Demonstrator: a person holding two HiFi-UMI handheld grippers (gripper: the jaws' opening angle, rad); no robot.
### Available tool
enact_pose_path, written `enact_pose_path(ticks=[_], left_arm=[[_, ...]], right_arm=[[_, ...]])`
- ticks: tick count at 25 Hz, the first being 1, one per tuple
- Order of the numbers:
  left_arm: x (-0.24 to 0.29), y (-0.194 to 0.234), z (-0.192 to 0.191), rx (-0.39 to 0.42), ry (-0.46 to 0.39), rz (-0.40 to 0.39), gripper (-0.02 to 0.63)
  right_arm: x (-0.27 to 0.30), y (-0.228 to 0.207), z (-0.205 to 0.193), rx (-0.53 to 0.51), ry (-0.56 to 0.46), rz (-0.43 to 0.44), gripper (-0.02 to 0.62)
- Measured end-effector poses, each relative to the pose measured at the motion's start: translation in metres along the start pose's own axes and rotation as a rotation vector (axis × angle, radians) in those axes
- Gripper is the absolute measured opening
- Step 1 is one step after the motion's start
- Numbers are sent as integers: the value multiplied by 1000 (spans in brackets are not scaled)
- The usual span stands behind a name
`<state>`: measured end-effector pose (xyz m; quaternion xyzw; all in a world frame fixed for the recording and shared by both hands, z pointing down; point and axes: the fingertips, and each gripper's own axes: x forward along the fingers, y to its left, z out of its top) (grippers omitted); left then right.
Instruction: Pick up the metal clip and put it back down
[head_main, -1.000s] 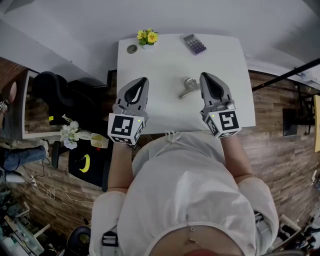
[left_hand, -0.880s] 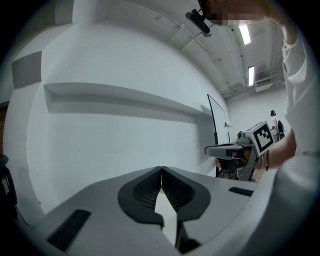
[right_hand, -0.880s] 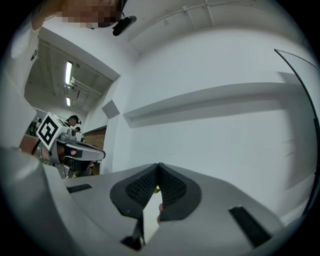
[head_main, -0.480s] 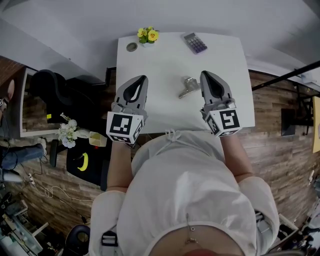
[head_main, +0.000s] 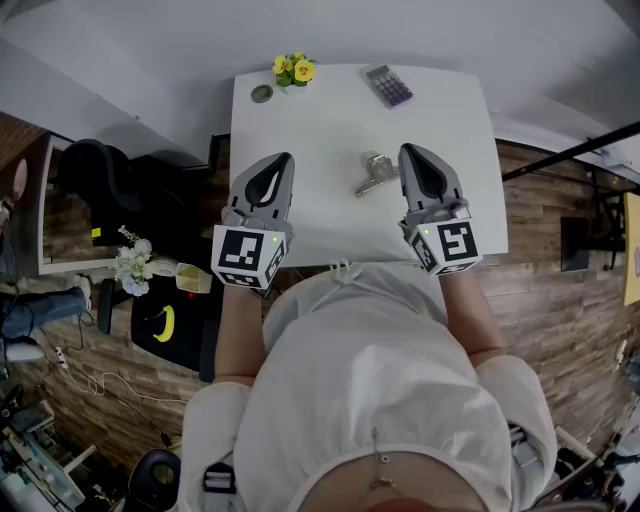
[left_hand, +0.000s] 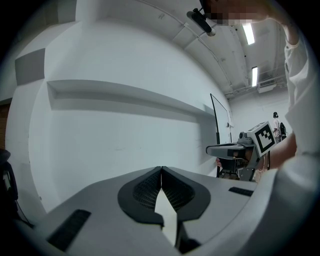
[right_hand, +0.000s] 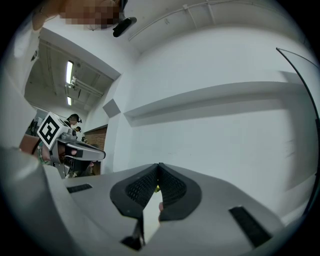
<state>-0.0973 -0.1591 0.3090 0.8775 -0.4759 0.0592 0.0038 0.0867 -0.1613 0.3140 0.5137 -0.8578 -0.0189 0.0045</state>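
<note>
White surface (head_main: 320, 130) set against a pale grey wall, with wood-plank floor on both sides of it. A black chair (head_main: 100, 175) stands off to the left. The metal clip (head_main: 375, 172) lies flat on the surface just to the left of the right gripper's (head_main: 410, 152) tip. It sits between the two grippers but much nearer the right one, and it seems not quite to touch it.

Both grippers are held low over the near half of the surface, pointing toward the wall. The left gripper (head_main: 283, 160) has its jaws pressed together with nothing between them, and so does the right. This looks like a resting pose, with the clip within easy reach of the right gripper and nobody holding it. To take the clip, that gripper would first have to open and shift left.

Well ahead of the grippers, by the far edge, are a calculator (head_main: 388, 87), a small pot of yellow flowers (head_main: 293, 73) and a little round object (head_main: 262, 94).
</note>
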Motion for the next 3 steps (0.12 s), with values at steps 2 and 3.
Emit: enact_pose_path(ticks=[2, 3], left_arm=[[0, 0, 0, -1, 0, 2, 18], [1, 0, 0, -1, 0, 3, 18]], right_arm=[[0, -2, 0, -2, -1, -2, 0], [0, -3, 0, -2, -1, -3, 0]])
